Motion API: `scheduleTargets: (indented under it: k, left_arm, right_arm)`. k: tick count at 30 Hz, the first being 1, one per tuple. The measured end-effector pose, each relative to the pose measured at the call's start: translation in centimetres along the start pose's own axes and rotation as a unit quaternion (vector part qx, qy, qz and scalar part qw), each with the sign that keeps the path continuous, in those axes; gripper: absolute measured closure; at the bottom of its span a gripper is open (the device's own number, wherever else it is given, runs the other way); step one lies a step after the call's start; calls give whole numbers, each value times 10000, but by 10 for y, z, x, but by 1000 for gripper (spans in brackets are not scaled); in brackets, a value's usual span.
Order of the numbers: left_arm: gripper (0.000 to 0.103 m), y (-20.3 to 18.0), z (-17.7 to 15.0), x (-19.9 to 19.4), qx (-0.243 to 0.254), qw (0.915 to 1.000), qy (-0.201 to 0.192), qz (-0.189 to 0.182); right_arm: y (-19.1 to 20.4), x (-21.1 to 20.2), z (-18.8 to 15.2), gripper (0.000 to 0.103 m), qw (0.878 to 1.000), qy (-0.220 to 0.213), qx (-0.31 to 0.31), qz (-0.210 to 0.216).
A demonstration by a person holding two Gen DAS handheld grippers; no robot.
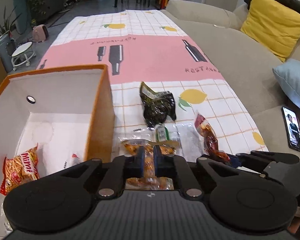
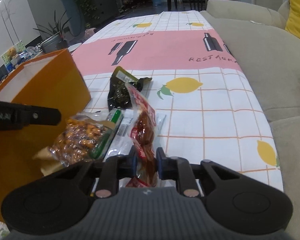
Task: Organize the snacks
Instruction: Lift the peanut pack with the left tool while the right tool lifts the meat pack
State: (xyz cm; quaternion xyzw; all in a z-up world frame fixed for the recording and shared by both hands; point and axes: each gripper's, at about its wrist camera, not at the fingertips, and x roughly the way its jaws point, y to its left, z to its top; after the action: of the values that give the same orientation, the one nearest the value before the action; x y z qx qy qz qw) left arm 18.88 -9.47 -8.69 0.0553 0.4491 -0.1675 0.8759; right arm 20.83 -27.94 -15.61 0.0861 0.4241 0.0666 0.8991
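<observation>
Sofa [image 1: 230, 46], beige, runs along the table's right edge, w/ a yellow cushion [image 1: 274, 22] on it. Tablecloth [image 1: 150, 60]: white grid w/ lemons and a pink band, covers the table. Orange box [image 1: 102, 108], white inside, stands at left; a red-orange "Mimi" snack bag [image 1: 20, 170] lies on its floor. Left gripper [image 1: 149, 158]: fingers closed on a clear bag of orange-brown snacks [image 1: 150, 150], just right of the box wall. Right gripper [image 2: 146, 160]: fingers closed on a red packet of dark-red snacks [image 2: 144, 124], which stands up from the cloth. Black-green bag [image 1: 158, 106] lies further out, near centre. Small green-white packet [image 1: 162, 133] lies between it and the orange-brown bag. Phone [image 1: 292, 131], screen lit, rests on the sofa seat at right.
</observation>
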Motion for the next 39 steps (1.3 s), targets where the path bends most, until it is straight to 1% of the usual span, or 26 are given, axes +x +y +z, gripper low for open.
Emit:
scheduleTargets:
  k: [2, 3, 4, 5, 6, 8, 10, 12, 14, 16, 19, 21, 22, 24, 25, 27, 28, 29, 32, 34, 39]
  left_arm:
    - [68, -5, -3, 3, 127, 9999, 74, -23]
    - [64, -9, -4, 5, 214, 9997, 101, 0]
    - [57, -12, -5, 8, 338, 9993, 132, 52]
    - [47, -16, -6, 12, 490, 9986, 172, 132]
    - [45, -20, -8, 16, 639, 9975, 206, 201]
    - [35, -26, -10, 25, 938, 9948, 325, 247]
    - [32, -32, -12, 34, 1195, 9912, 442, 371]
    - [28, -39, -14, 40, 1489, 9864, 463, 527]
    - [23, -43, -15, 48, 1682, 9821, 560, 637]
    - [19, -49, -19, 53, 1951, 9756, 618, 789]
    - [17, -54, -24, 61, 2345, 9646, 684, 996]
    - [16, -56, -26, 64, 2514, 9594, 728, 1049]
    - [20, -56, -26, 64, 2535, 9590, 759, 1018]
    - [24, -55, -25, 64, 2489, 9601, 763, 1023]
    - [25, -54, -24, 63, 2464, 9610, 745, 1011]
    - [28, -51, -23, 58, 2320, 9657, 683, 949]
    - [35, -49, -22, 54, 2210, 9693, 608, 892]
    - [36, -48, -21, 49, 2131, 9721, 482, 855]
    - [37, -43, -17, 35, 1720, 9820, 301, 722]
    - [38, -36, -16, 26, 1400, 9884, 208, 543]
    - [38, -32, -16, -1, 987, 9941, -196, 392]
  right_arm:
    - [2, -2, -1, 88, 10000, -7, -10, -25]
    - [3, -3, -2, 88, 10000, -8, -20, -37]
    - [4, -5, -2, 88, 10000, -10, -21, -61]
    - [3, -6, -2, 88, 10000, -8, -13, -72]
    - [2, -7, -2, 88, 10000, 12, 4, -66]
    - [-3, -8, -2, 88, 10000, 67, 56, -26]
    - [-8, -10, -2, 88, 9998, 96, 135, 75]
    - [-13, -10, -3, 88, 9995, 138, 238, 120]
    - [-18, -8, -3, 87, 9989, 194, 385, 203]
    - [-21, -5, -3, 87, 9981, 251, 485, 268]
    - [-21, -5, -4, 87, 9979, 284, 501, 300]
    - [-22, -4, -3, 87, 9978, 301, 496, 325]
    - [-22, -4, -3, 87, 9977, 307, 500, 336]
    - [-22, -5, -4, 87, 9976, 315, 515, 342]
    - [-22, -5, -4, 87, 9975, 323, 520, 343]
    - [-22, -5, -3, 87, 9975, 336, 523, 333]
    - [-22, -5, -3, 87, 9975, 351, 523, 326]
    - [-22, -5, -3, 87, 9974, 374, 523, 314]
    - [-21, -8, -2, 87, 9975, 372, 519, 298]
    - [-19, -12, 0, 87, 9977, 326, 497, 329]
    - [-15, -23, 4, 87, 9979, 187, 447, 427]
